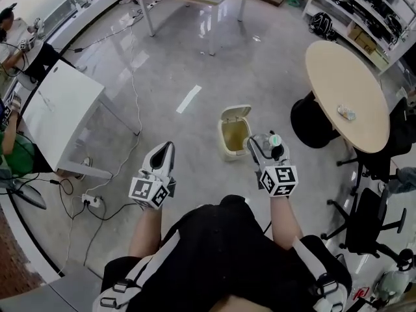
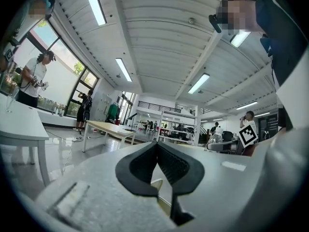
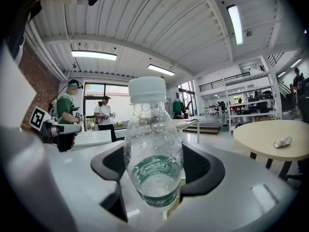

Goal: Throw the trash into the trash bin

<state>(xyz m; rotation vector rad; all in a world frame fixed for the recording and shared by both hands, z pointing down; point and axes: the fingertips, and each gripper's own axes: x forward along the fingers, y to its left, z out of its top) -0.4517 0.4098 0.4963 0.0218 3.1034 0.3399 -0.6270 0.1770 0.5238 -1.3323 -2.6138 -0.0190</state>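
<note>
Right gripper view: tool on bottle

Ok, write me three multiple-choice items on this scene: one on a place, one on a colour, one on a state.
1. Where does the trash bin stand?
A on the round table; B on the floor; C under the white desk.
2. What colour is the cap of the bottle?
A red; B white; C blue.
3. How is the left gripper?
A wide open; B shut on a can; C shut and empty.
Key: B, the head view shows it on the grey floor. B, the right gripper view shows a white cap. C, its jaws meet with nothing between them.
</note>
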